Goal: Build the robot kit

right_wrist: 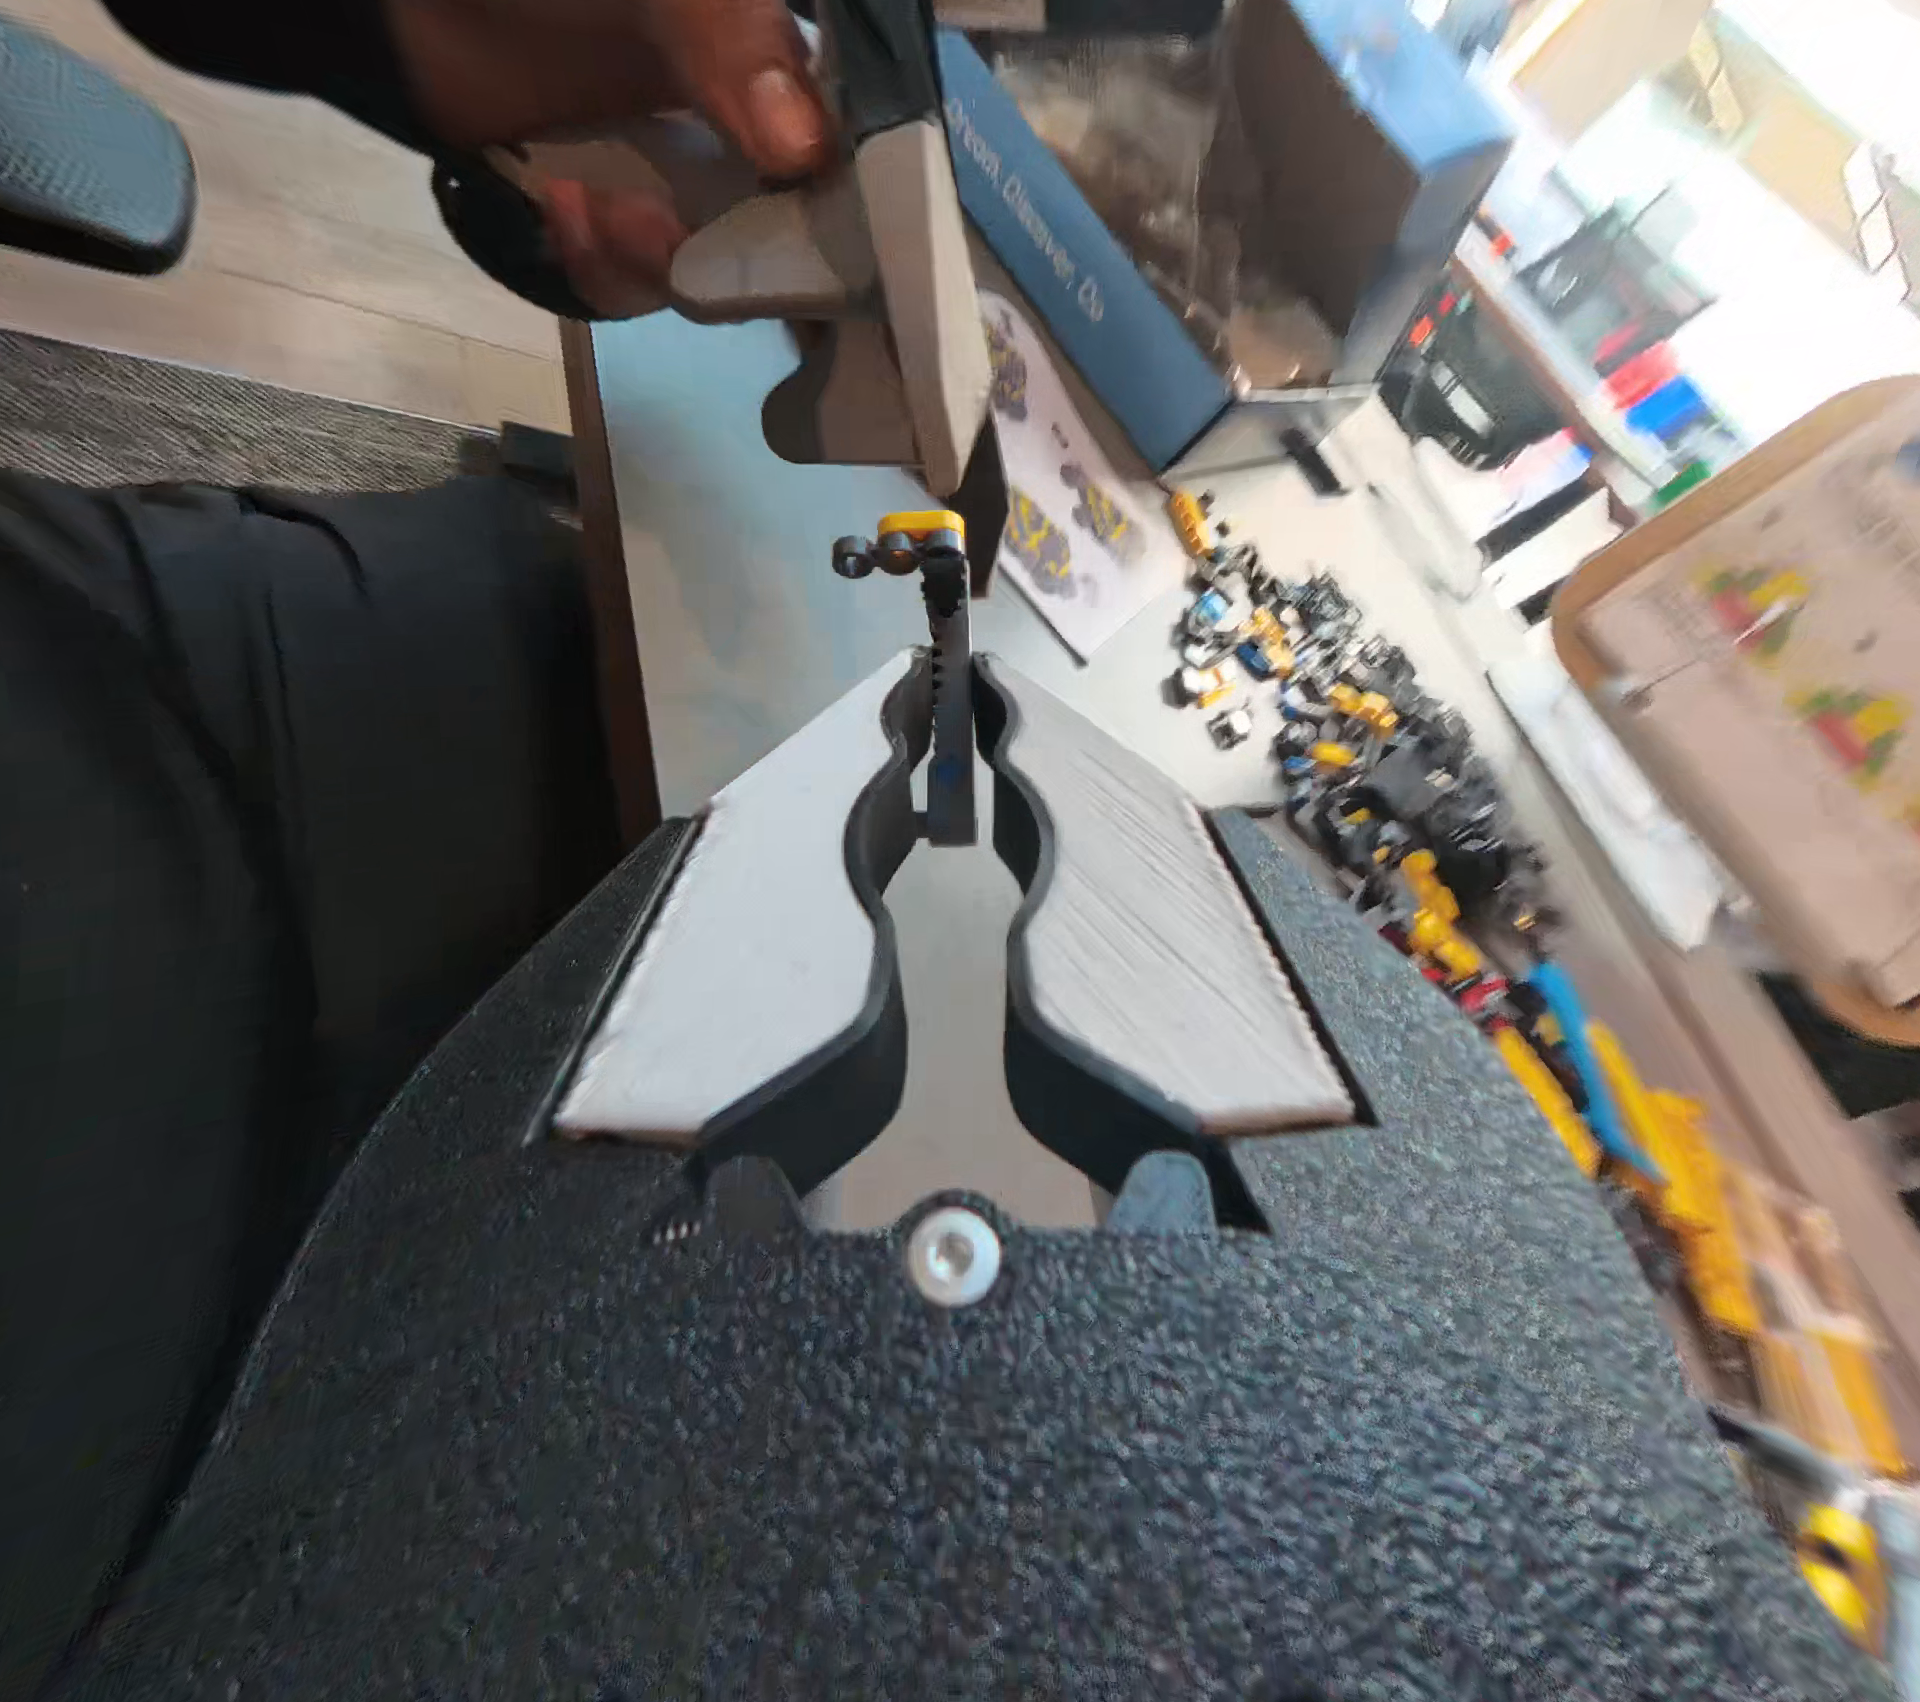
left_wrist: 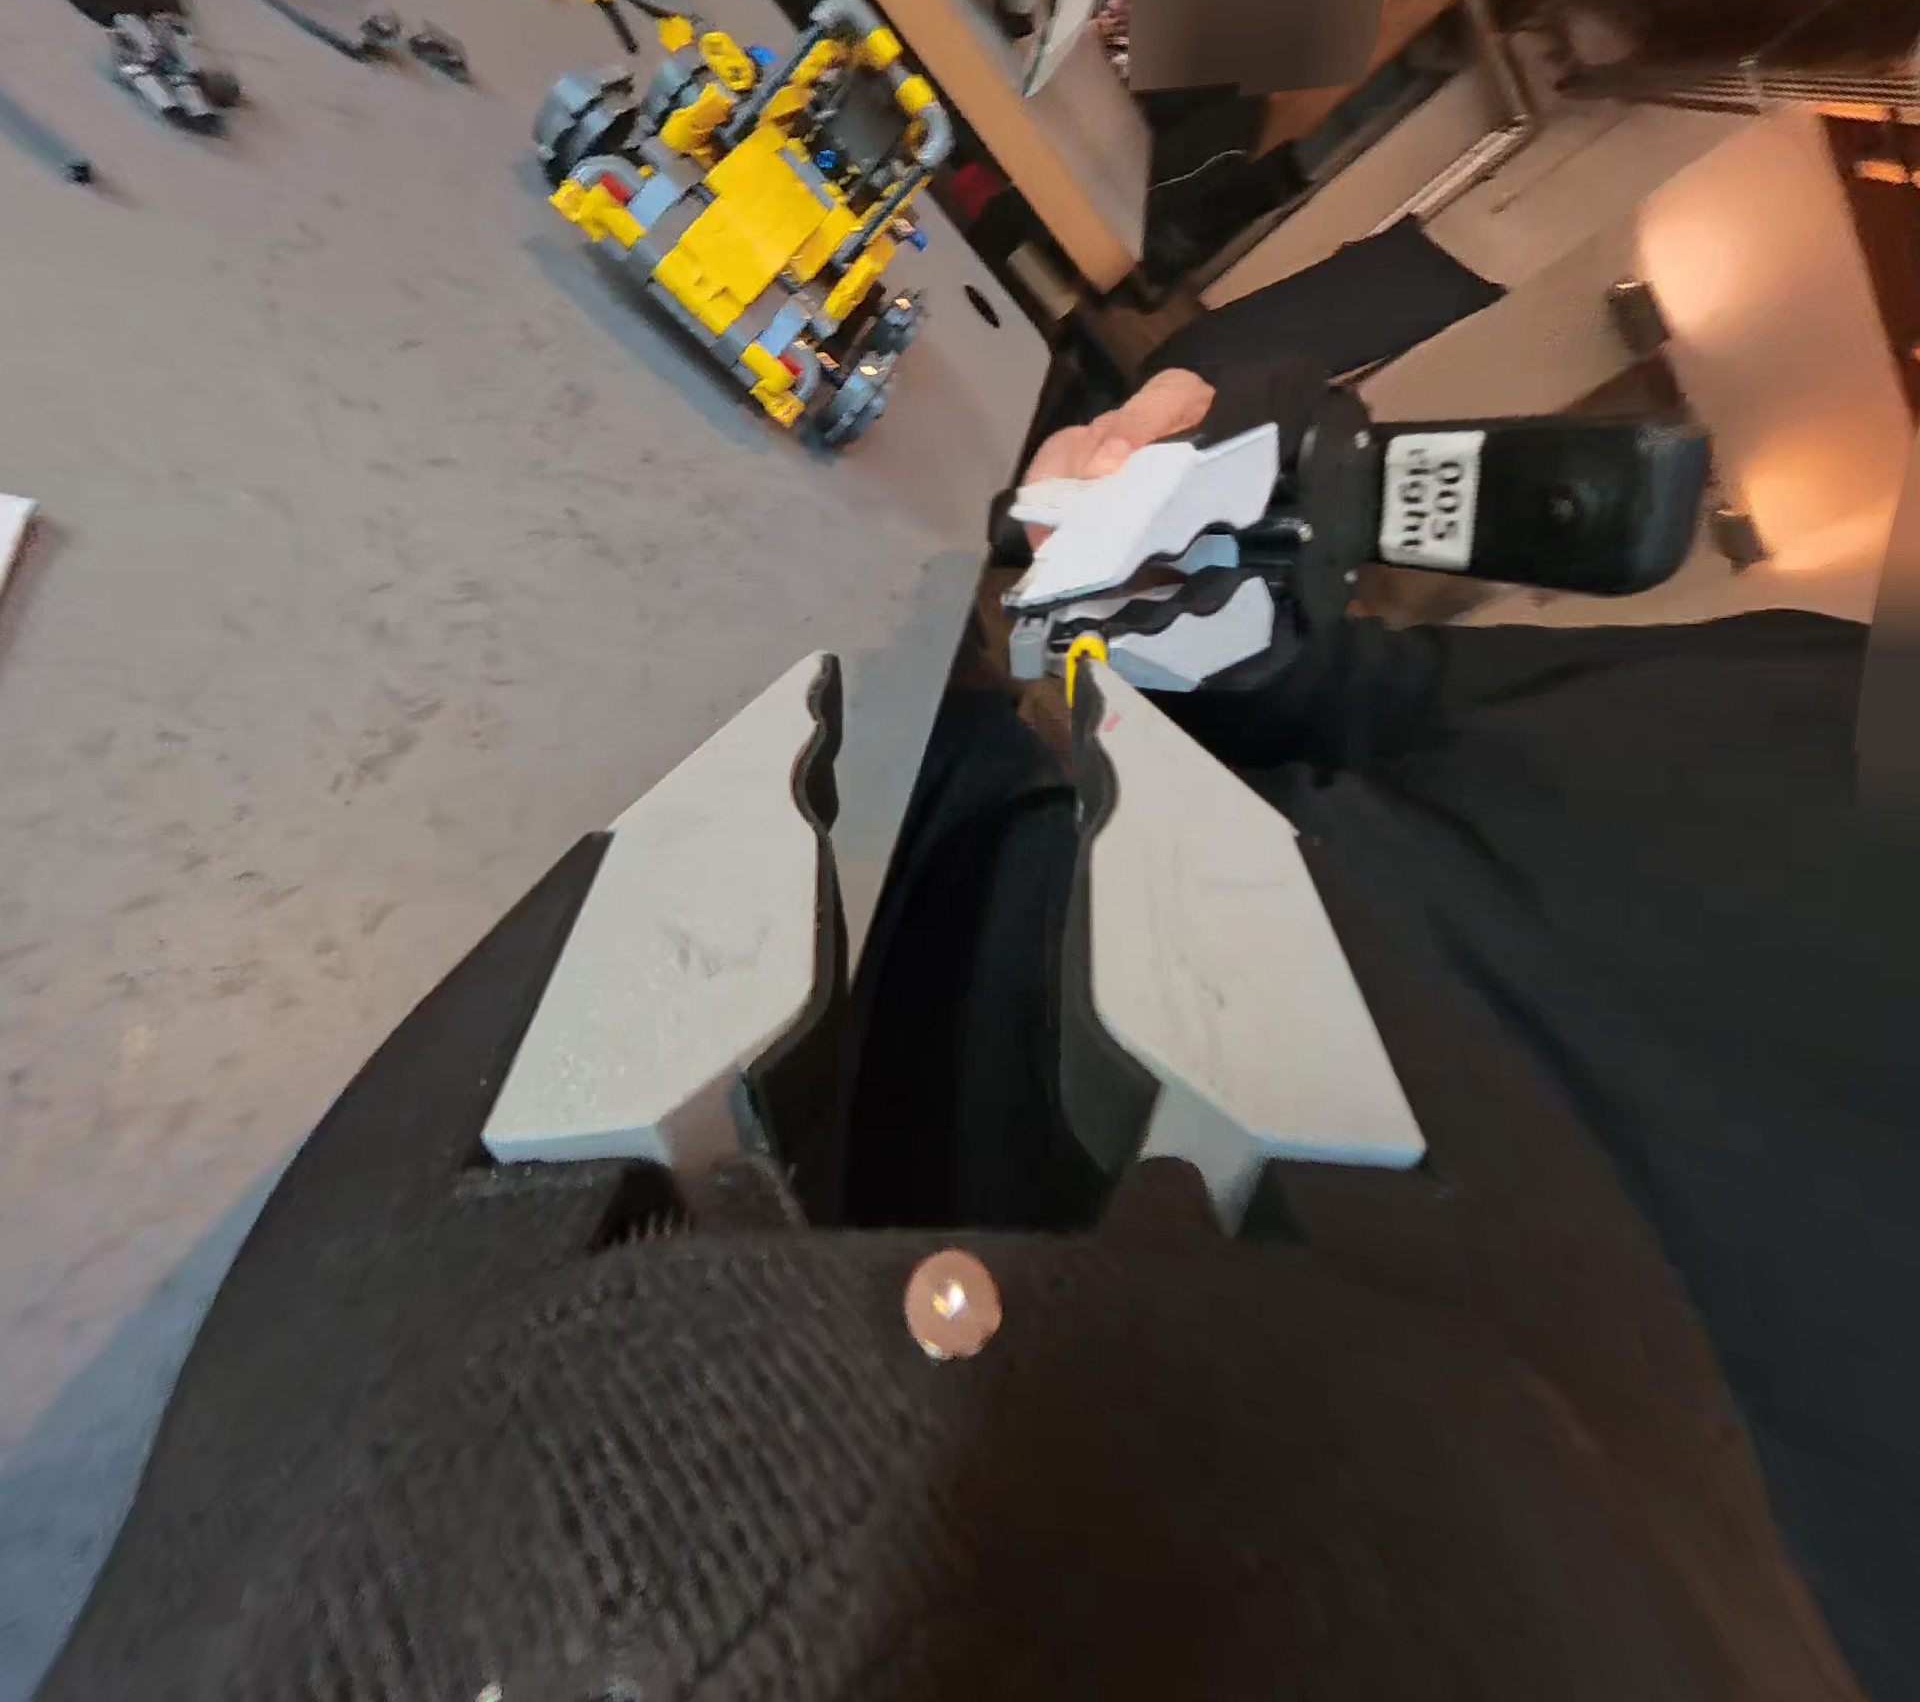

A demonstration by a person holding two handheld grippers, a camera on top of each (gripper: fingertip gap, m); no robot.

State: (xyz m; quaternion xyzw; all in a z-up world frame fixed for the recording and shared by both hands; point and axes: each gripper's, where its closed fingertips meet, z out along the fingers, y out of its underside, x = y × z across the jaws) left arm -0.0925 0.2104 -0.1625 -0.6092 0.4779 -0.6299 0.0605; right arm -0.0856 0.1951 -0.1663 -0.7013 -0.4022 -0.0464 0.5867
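Two labelled grippers: right gripper (right_wrist: 945, 665) clamps black toothed piece (right_wrist: 951, 717); left gripper (left_wrist: 951, 696) apart.

Grey tabletop (left_wrist: 312, 613) bearing a part-built yellow and grey brick vehicle (left_wrist: 748, 218). Loose bricks (right_wrist: 1351, 717) scattered beside a blue box (right_wrist: 1091, 281) and a printed sheet (right_wrist: 1070, 551).

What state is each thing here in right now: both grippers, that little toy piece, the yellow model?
Right gripper: shut on the toothed bar.
Toothed bar: upright between the fingers, with a small yellow piece on its far end.
Left gripper: open, holding nothing, one fingertip close to the yellow piece.
Yellow vehicle: partly built, standing on the table.
Loose bricks: scattered on the table.
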